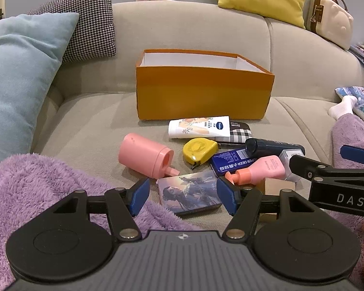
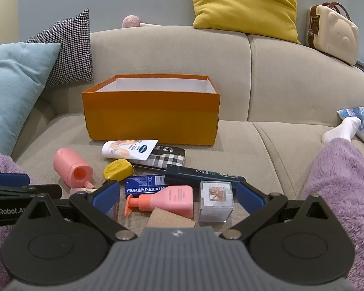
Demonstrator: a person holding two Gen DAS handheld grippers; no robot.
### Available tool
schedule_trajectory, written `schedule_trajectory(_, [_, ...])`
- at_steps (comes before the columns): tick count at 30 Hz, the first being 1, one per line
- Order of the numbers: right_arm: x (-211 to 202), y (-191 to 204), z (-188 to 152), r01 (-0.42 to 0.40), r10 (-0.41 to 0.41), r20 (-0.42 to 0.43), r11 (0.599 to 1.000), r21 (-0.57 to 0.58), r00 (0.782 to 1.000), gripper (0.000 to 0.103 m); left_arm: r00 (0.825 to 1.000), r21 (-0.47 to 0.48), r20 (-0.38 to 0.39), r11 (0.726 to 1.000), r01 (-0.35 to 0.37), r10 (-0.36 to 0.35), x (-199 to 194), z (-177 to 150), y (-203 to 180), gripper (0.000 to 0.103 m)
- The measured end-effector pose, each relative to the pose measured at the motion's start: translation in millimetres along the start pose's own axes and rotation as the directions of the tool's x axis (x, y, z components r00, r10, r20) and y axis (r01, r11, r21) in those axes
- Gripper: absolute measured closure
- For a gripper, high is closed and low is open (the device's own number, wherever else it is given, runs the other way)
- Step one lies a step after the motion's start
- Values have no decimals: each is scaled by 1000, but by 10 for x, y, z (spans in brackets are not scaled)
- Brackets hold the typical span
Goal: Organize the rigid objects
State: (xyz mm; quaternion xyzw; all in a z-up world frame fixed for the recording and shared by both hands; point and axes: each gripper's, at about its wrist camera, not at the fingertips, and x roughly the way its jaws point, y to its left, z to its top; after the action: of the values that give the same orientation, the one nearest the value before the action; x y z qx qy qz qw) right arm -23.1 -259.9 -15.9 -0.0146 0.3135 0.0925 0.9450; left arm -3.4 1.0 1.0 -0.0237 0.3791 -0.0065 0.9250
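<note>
- The sorting appears to be only starting: the open orange cardboard box with a white lining point(image 2: 150, 118) is sitting on the beige fabric sofa seat point(image 1: 89, 126) with nothing showing inside it, though its floor is hidden from both views.
- The loose items are lying in a cluster on the cushion in front of the box, between it and the two grippers.
- The left gripper point(image 1: 183, 195) is hovering with its blue pads spread wide and holding nothing, while a flat rectangular tin with a painted figure on its lid point(image 1: 189, 194) is lying between and just beyond them.
- The right gripper point(image 2: 178, 197) is likewise standing wide apart and empty, framing a pink pump bottle lying on its side point(image 2: 167, 200) and a clear plastic cube with a picture inside point(image 2: 214, 201).
- The next move probably calls for one gripper lowering onto its nearest item, pinching it across a narrow side, then lifting it over the near wall into the box.
- The dark blue flat box point(image 2: 144, 185) is showing "DEER" with Chinese characters, reading "SUPER DEER" in the left view.
- The white squeeze tube with a floral print point(image 1: 199, 127) is carrying a blue oval logo too small to read.
- The yellow tape measure point(image 1: 199, 149) and pink cylindrical container point(image 1: 145, 157) are showing no legible writing.
- The neighbouring gripper bodies are reading "DAS" and "GenRobot.AI".
</note>
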Motion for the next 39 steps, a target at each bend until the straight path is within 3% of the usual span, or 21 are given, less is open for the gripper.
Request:
schedule_trajectory(22, [-3, 6, 8, 1, -1, -4, 1000, 1, 1000, 1, 1000, 0, -2, 1000, 1, -1, 2, -3, 10, 28])
schedule_trajectory(29, [66, 56, 10, -8, 8, -29, 1000, -12, 1000, 1, 999, -7, 41, 1000, 1, 0, -100, 18, 43, 28])
schedule_trajectory(35, [150, 160, -4, -45, 41, -83, 997, -56, 996, 1, 1000, -21, 3, 999, 27, -27, -49, 30, 106, 28])
schedule_trajectory(39, [232, 179, 15, -85, 77, -129, 995, -59, 989, 4, 995, -23, -65, 997, 74, -75, 72, 54, 142, 29])
